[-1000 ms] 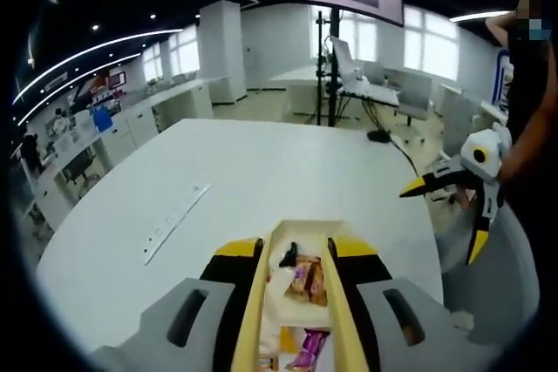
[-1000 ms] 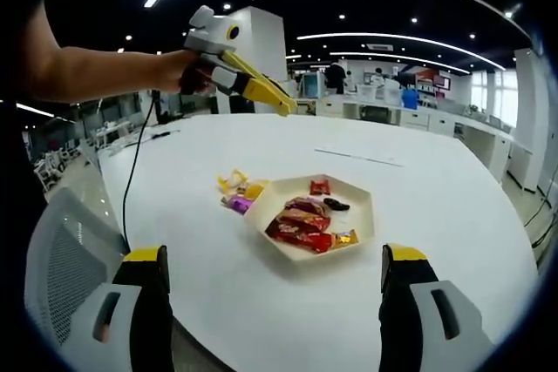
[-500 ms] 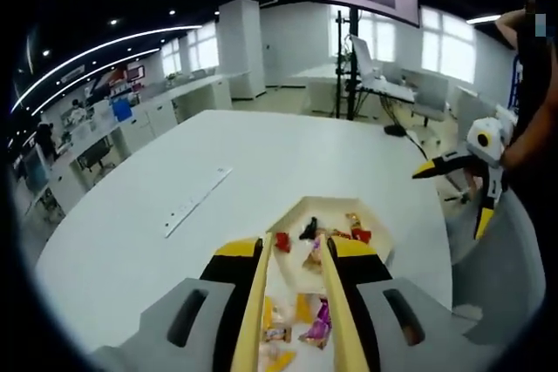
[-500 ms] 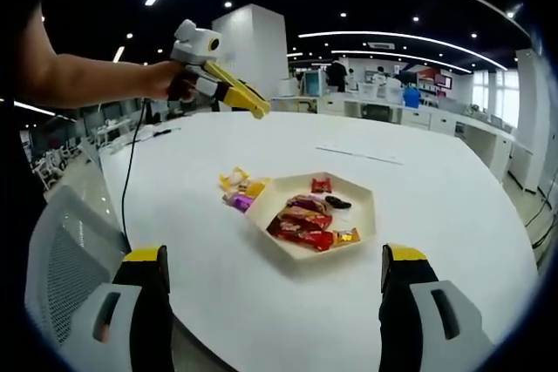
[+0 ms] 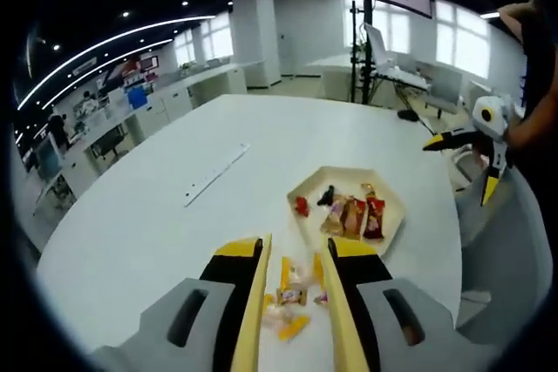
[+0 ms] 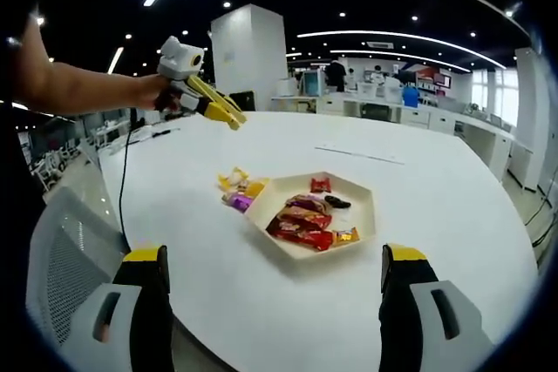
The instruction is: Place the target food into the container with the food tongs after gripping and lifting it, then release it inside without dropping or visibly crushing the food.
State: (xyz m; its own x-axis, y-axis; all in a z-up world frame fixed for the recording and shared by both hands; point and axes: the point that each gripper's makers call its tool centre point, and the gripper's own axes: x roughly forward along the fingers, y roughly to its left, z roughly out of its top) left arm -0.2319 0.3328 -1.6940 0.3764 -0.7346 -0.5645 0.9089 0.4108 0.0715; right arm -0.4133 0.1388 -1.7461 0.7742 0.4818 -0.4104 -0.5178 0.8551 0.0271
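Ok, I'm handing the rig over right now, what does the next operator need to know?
Left gripper: raised above the table, fingers narrowly parted, nothing gripped.
Right gripper: open wide, empty, low at the table's near edge.
Tray: on the white table, several wrapped snacks inside.
Loose snacks: on the table against the tray's edge, in line with the left fingers.
Left: grip each loose snack gently, lift, release in the tray.

Grey gripper bodies, yellow-black tongs (image 5: 292,302); person's sleeve (image 6: 13,37) apparently dark.
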